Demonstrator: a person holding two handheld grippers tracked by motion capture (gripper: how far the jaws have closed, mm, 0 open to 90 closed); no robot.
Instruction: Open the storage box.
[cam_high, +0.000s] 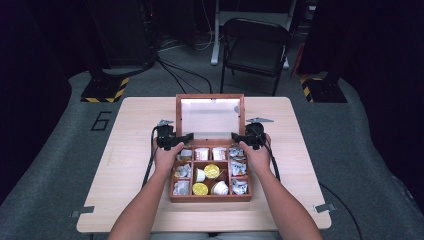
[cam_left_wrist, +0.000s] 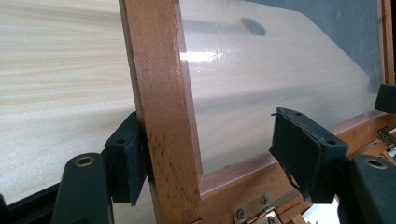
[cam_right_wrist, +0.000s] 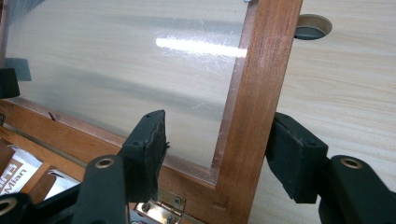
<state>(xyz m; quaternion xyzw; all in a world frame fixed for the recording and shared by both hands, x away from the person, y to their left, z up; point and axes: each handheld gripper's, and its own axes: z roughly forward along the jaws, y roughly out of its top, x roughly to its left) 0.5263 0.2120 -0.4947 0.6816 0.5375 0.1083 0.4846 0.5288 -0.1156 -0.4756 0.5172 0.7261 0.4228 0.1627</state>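
A wooden compartment box (cam_high: 210, 198) sits on the table with its clear-paned lid (cam_high: 210, 97) standing up. My left gripper (cam_high: 186, 137) (cam_left_wrist: 210, 140) is open and straddles the lid's left frame rail (cam_left_wrist: 163, 93) just above the hinge. Its outer pad touches the rail and its inner pad stands off over the pane (cam_left_wrist: 261, 79). On the other side, my right gripper (cam_high: 235, 136) (cam_right_wrist: 222, 140) is open around the right frame rail (cam_right_wrist: 261, 84). There the outer pad lies against the wood, while a gap separates the inner pad from the rail. The compartments hold gold-lidded cups (cam_high: 212, 171) and white packets (cam_high: 238, 168).
The light wooden table (cam_high: 130, 150) has bare room on both sides of the box. A round cable hole (cam_right_wrist: 313, 25) lies behind the lid. Brass hinges (cam_left_wrist: 254, 212) (cam_right_wrist: 161, 205) join lid and box. A black folding chair (cam_high: 255, 47) stands beyond the table's far edge.
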